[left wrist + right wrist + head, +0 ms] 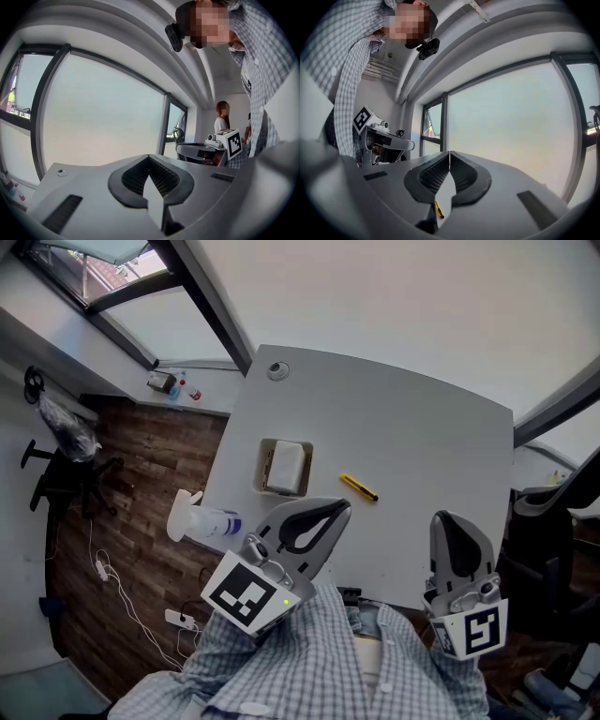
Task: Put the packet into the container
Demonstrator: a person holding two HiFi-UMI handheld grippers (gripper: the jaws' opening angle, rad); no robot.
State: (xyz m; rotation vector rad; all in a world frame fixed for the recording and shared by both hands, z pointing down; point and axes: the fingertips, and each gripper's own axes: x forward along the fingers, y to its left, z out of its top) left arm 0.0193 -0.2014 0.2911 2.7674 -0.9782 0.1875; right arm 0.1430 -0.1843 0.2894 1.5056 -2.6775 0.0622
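Our left tool (149,157) has its jaws pressed together with nothing between the ribbed pads. The right tool (449,153) is the same, its tips meeting and empty. Both hang at the near edge of the desk (422,446), close to our shirt and well apart from the work.

Out past the left tool sits the container (267,486), a shallow tan box. The white packet (287,463) lies inside it and fills most of it, so we judge the placing done. Just right of the container, apart from it, lies a slim yellow thing (358,487) with a dark tip. We cannot tell whether it is a cutter or a marker. A spray bottle (206,521) lies by the desk's near left corner, and we cannot tell whether it rests on the desk or beyond its edge.

The risk we see is with the left tool. It is the nearer one to the container, and a careless sweep forward could nudge the box or lift the packet's edge. A swing to the left could knock the bottle.

We count two tools, one container, one packet, one yellow thing and one spray bottle.
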